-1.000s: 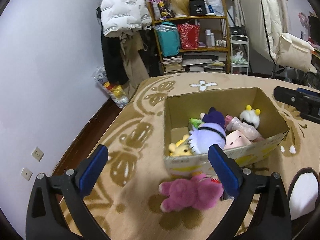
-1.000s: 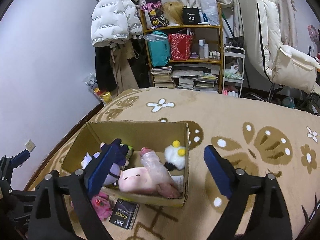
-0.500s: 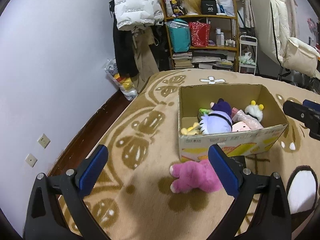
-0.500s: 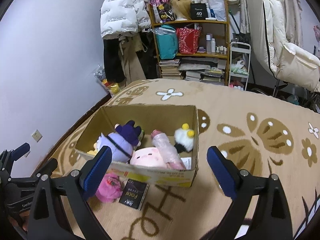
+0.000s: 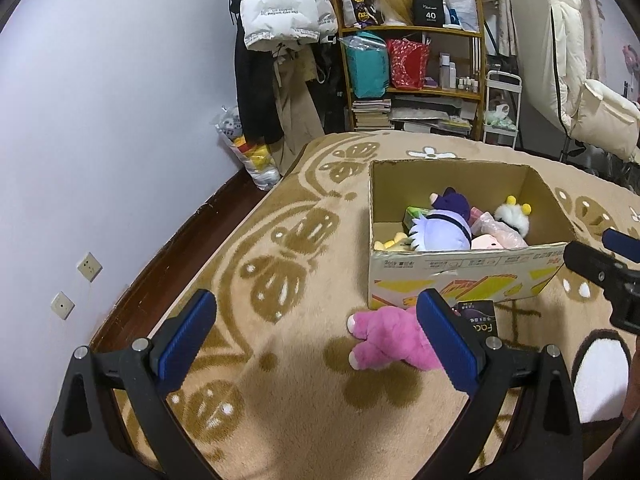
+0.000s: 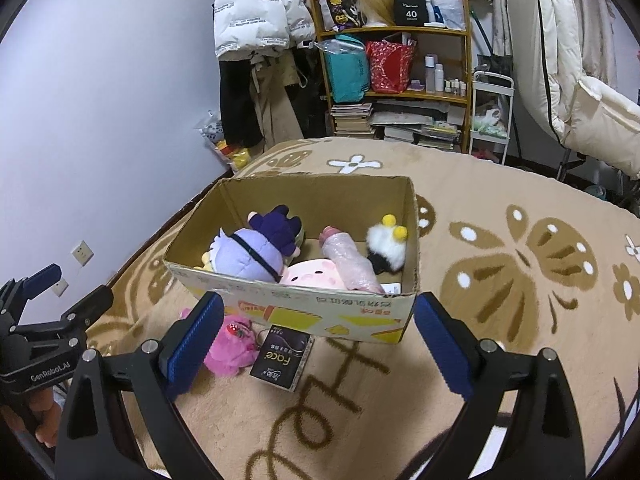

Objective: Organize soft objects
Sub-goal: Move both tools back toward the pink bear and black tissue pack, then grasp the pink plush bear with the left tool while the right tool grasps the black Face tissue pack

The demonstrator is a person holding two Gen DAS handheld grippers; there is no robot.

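Both grippers hang over the rug (image 5: pixel 280 380) with jaws spread wide, holding nothing: the left gripper (image 5: pixel 316 332) near the rug's wall-side edge, the right gripper (image 6: pixel 316 336) in front of the box (image 6: pixel 320 308). The pink plush (image 5: pixel 390 340) lies on the rug, touching the box's near wall toward its left corner, with a black packet (image 6: pixel 282 358) just beside it. Inside the box lie a purple plush (image 6: pixel 256 252), a pink plush head (image 6: pixel 316 274) and a white plush (image 6: pixel 386 246).
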